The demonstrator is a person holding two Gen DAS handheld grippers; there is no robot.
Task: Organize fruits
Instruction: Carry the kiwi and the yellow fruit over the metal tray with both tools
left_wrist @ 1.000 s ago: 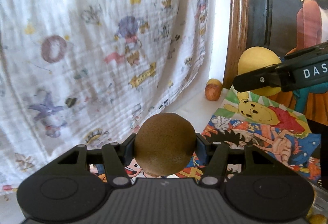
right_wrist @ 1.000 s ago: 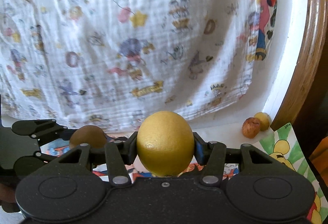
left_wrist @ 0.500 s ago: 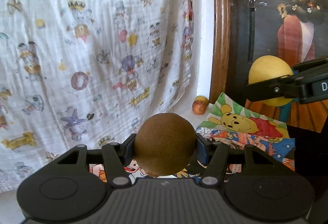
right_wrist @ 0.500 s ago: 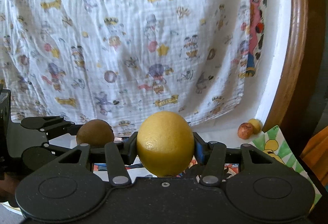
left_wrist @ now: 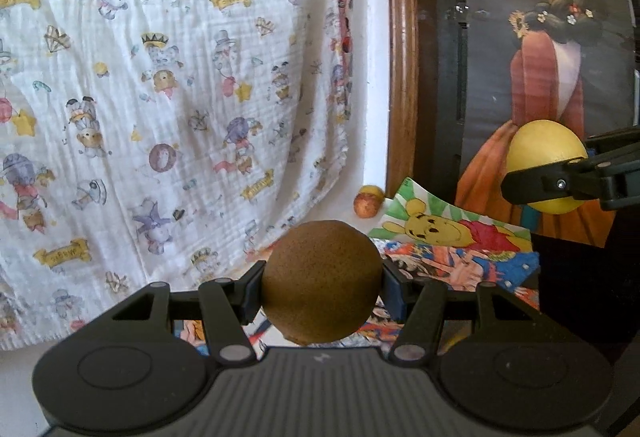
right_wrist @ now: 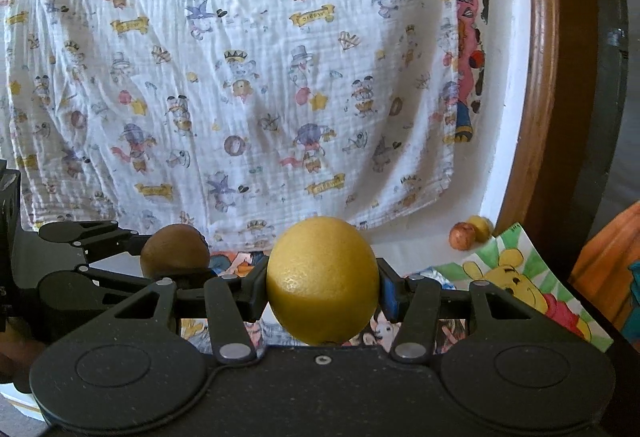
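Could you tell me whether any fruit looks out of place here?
Yes: two small fruits sit alone on the white ledge, tucked into the far corner beside the wooden frame, touching each other. The kiwi and lemon are each held securely in a gripper.

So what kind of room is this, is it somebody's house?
Probably a home, maybe a child's corner. A white cartoon-print cloth hangs at the back, cartoon drawings cover the surface, and a painted girl poster stands beside a wooden frame. Nothing looks like a shop or factory.
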